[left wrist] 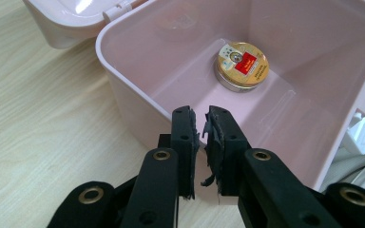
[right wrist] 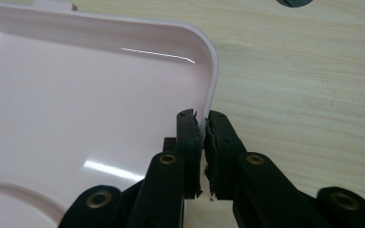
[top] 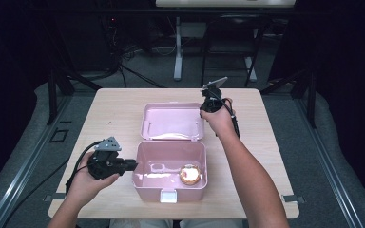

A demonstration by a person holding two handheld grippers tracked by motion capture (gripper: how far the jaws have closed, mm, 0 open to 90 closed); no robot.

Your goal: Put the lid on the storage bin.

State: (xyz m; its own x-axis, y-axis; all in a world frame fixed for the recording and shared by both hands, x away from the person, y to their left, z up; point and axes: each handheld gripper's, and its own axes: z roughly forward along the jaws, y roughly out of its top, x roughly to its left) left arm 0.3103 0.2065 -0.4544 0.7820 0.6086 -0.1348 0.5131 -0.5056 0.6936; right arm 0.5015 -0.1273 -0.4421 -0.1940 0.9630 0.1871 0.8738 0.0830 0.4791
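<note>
A pink plastic lunch box (top: 169,183) sits open on the pale wooden desk (top: 114,114), its lid (top: 172,121) folded flat behind it. Inside the box, toward my right, lies a round gold tin (top: 190,174) with a red label. My left tool (top: 132,165) clamps the box's left wall — jaws nearly together on the rim. My right tool (right wrist: 202,124) is pinched on the lid's right edge — one jaw inside, one outside.
</note>
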